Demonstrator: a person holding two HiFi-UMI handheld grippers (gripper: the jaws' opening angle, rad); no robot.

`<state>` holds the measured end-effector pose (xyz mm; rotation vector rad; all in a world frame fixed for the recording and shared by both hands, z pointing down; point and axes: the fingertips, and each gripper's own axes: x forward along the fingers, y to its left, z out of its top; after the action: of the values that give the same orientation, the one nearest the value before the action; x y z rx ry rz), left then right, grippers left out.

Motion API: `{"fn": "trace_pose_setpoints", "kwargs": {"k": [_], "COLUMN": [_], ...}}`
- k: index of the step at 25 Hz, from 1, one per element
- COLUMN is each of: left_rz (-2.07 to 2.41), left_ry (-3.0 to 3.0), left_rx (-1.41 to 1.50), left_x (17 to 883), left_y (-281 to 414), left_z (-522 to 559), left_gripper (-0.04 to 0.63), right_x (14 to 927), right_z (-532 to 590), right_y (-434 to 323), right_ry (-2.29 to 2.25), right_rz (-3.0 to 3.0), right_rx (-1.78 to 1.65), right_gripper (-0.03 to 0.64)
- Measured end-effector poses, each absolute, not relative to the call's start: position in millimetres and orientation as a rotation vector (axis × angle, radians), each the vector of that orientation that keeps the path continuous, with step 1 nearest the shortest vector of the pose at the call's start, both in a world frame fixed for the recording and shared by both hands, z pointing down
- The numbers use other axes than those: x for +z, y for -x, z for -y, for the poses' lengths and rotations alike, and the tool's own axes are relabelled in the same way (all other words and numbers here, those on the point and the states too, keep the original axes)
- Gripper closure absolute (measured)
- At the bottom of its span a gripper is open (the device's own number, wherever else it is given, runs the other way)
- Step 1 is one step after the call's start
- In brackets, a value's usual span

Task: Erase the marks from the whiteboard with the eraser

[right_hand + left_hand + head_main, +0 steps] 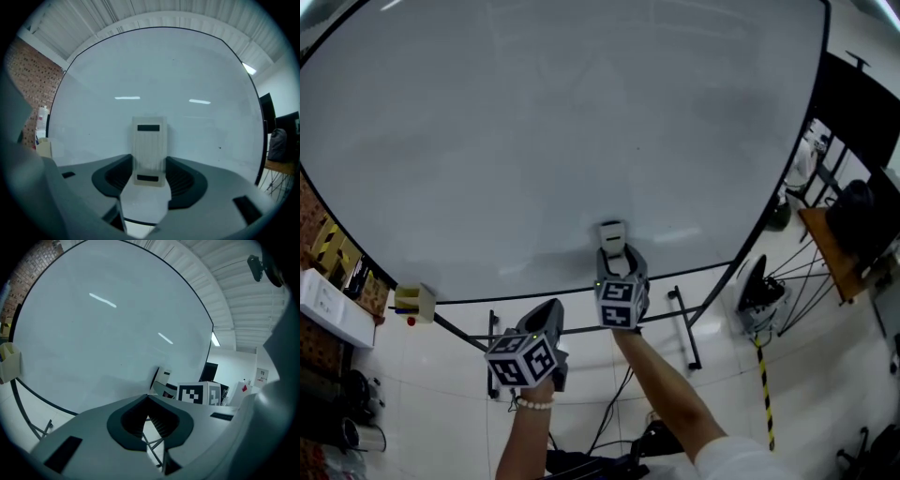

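Your left gripper (546, 317) is lowest in the head view, lower centre of frame, under the bottom edge of the whiteboard (562, 141). Its jaws are closed tip to tip with nothing between them. Your right gripper (617, 251), just right of it and higher, is clamped on the eraser (612, 232) by its long sides. Eraser stands upright at lower centre of the board, just above the bottom edge; can't tell if it touches the surface. Board reads clean bar a few tiny specks. Small beige box (414, 300) sits at the board's lower-left edge.
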<state>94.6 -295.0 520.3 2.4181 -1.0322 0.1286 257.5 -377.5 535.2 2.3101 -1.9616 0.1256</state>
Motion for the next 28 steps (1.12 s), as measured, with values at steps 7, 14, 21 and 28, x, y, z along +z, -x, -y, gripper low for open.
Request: {"fn": "trace_pose_setpoints", "kwargs": {"k": [7,14,21,28], "left_rz": [0.986,0.906,0.804,0.738], "left_ry": [-2.432,-2.459,-2.474,-2.47], "left_rx": [0.173,0.2,0.229,0.276], "left_x": [538.5,548.3,565.6,585.1], "left_y": [-195.0,-285.9,-373.8,-437.4], "left_z": [273.0,261.1,242.3,218.4], "left_gripper": [0.604,0.604,0.604,0.604], "right_x": [535.9,538.8,550.6,561.1], "right_z": [352.3,326.7,296.3,276.5], "right_y": [-351.9,-454.7,-571.3,-644.6], "right_ry": [-2.296,-2.332,-2.391,-2.364], "right_rz": [1.983,1.96,1.904,1.879], "right_rx": [0.152,0.149,0.157,0.114], "right_gripper": [0.367,0.367,0.367,0.364]}}
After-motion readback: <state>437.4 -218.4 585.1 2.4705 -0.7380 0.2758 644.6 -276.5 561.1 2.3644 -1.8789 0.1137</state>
